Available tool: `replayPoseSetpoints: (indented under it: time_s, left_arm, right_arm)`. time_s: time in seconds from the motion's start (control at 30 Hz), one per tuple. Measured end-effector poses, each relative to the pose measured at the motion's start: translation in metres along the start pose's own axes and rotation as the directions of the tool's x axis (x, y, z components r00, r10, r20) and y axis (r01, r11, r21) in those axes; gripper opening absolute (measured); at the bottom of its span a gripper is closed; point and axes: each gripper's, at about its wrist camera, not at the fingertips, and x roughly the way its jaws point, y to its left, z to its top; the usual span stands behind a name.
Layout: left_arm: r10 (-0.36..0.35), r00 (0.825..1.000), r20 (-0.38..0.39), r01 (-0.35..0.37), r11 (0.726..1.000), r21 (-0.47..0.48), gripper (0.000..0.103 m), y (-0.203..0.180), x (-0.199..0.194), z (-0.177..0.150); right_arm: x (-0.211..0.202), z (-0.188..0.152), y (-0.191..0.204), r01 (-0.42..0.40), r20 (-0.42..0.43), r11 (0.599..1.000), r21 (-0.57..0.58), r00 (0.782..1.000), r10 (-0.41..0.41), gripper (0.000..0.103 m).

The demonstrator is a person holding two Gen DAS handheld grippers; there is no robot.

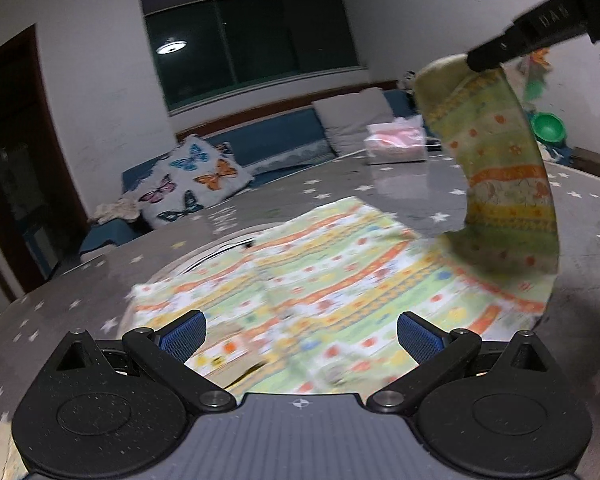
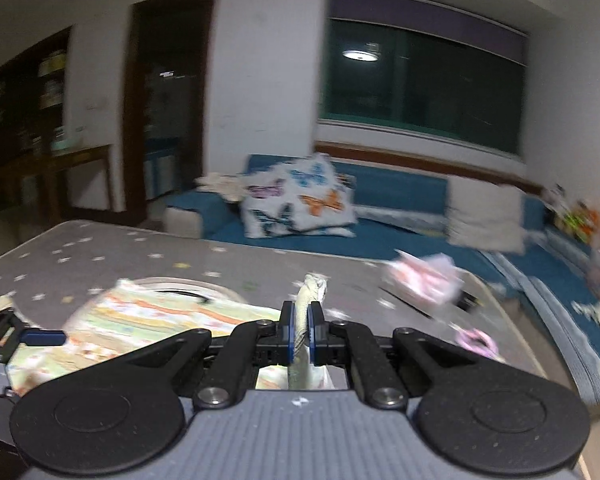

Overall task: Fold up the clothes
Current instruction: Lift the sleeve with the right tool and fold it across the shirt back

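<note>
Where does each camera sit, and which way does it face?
Left wrist: sits on the open left gripper, low over the table, facing the patterned cloth; the right gripper lifts one corner.
Right wrist: sits on the right gripper, shut on the cloth, facing the sofa.
Shared: cloth, table, butterfly pillow, window.

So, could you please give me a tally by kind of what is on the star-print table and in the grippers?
Patterned garment: 1, one end pinched up by the right hand-held gripper
Pink tissue pack: 1
Hand-held grippers: 2, the left hand-held gripper open
Total: 4
</note>
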Motion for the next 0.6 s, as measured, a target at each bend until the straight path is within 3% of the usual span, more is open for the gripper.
replayPoseSetpoints:
  time_s: [0.17,0.33,0.6]
  left_arm:
    - [0.029,1.000,-0.011,-0.029,0.998,-0.054,0.103,0.026,-0.008,-0.018]
    - [0.043,0.999,-0.028,-0.045,0.995,-0.091,0.103,0.041,-0.014,-0.032]
    - [0.071,0.996,-0.045,-0.075,0.990,-0.119,0.103,0.056,-0.018,-0.042]
  right_arm:
    - [0.023,0.019,0.062,-0.107,-0.021,0.990,-0.093,0.994,0.105,0.006]
    - [0.047,0.018,0.115,-0.199,-0.077,0.969,-0.146,0.979,0.189,0.006]
    - [0.069,-0.002,0.158,-0.333,-0.184,0.932,-0.144,0.934,0.305,0.007]
